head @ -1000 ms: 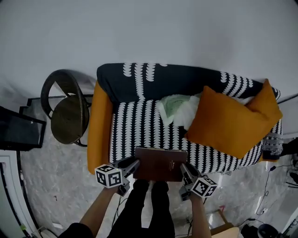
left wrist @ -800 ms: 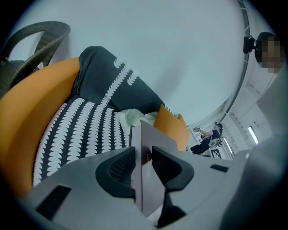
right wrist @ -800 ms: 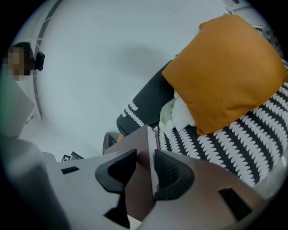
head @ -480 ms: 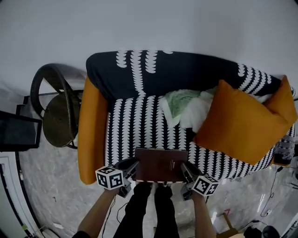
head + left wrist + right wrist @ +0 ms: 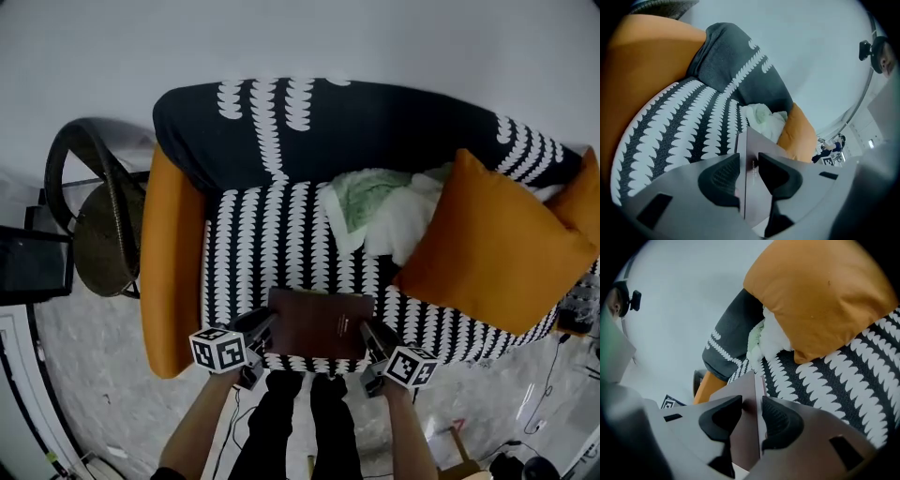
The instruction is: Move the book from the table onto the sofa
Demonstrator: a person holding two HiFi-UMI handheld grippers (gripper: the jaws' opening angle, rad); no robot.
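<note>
A dark brown book (image 5: 321, 322) hangs flat over the front edge of the sofa's striped seat (image 5: 272, 253). My left gripper (image 5: 264, 330) is shut on the book's left edge and my right gripper (image 5: 367, 336) is shut on its right edge. In the left gripper view the book (image 5: 754, 147) passes edge-on between the dark pads, with the seat (image 5: 679, 126) just below. In the right gripper view the book (image 5: 745, 399) is likewise clamped between the jaws, beside the orange cushion (image 5: 820, 291).
The sofa has an orange left arm (image 5: 169, 272) and a dark patterned backrest (image 5: 319, 122). A crumpled green and white cloth (image 5: 375, 211) and a large orange cushion (image 5: 492, 248) lie on the seat's right half. A round wicker chair (image 5: 98, 225) stands at the left. My legs (image 5: 300, 431) are below the book.
Both grippers have come down with the book toward the seat. The sofa now looks larger and closer, and the book sits lower over its front edge.
</note>
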